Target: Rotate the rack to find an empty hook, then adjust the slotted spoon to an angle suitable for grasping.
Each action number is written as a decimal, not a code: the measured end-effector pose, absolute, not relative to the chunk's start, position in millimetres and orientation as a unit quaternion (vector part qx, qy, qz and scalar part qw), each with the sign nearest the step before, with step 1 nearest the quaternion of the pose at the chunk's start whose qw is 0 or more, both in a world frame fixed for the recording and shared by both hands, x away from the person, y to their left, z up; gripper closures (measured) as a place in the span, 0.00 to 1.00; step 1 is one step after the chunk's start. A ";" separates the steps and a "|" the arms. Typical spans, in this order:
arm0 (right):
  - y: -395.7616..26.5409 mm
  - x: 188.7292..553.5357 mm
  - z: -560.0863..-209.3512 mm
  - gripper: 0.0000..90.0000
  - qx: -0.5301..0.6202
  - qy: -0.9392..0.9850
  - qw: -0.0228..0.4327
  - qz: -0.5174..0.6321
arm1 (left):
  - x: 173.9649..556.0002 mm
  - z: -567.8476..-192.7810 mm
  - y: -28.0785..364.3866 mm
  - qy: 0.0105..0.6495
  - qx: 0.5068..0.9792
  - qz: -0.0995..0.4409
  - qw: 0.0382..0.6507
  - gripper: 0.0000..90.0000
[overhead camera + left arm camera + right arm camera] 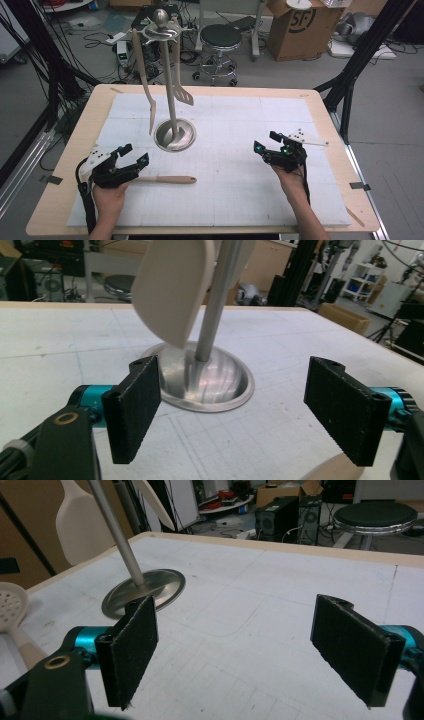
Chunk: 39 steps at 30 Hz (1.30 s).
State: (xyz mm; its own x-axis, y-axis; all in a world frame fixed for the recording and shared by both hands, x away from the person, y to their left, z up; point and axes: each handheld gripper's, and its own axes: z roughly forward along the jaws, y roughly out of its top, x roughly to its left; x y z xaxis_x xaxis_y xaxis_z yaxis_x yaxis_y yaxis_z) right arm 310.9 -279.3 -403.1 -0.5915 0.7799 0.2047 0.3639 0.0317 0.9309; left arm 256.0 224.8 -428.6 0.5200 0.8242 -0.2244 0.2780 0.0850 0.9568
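Two utensils already hang on the rack [169,85], a spatula [183,93] among them. The skimmer [167,179] lies flat on the mat, just in front of the rack base, handle pointing right. Left gripper [134,154] hovers over its head end, jaws apart, nothing held. Right gripper [267,145] sits idle well right of the rack, jaws apart too. Left to do, I'd say: grab the skimmer and hang it.

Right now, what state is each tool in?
Left tool: open, holding nothing.
Right tool: open, holding nothing.
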 end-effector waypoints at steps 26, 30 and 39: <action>-286.5 291.2 -417.0 0.20 0.425 0.694 0.208 0.542 | 268.4 -431.1 228.3 0.439 0.670 0.140 0.582 0.34; -288.3 292.5 -419.1 0.20 0.431 0.692 0.205 0.542 | 272.9 -432.4 231.2 0.456 0.665 0.094 0.584 0.51; -283.7 292.3 -421.6 0.21 0.428 0.696 0.204 0.539 | 258.7 -435.5 219.5 0.440 0.705 0.032 0.556 0.96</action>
State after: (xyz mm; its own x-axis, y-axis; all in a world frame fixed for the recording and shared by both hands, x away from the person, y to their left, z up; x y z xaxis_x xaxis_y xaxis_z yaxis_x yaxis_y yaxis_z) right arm 292.3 -283.7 -421.6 -0.5505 0.8158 0.1775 0.3761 0.0526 0.9251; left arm 258.7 219.5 -435.5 0.6110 0.6555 -0.4439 0.5841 0.0052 0.8117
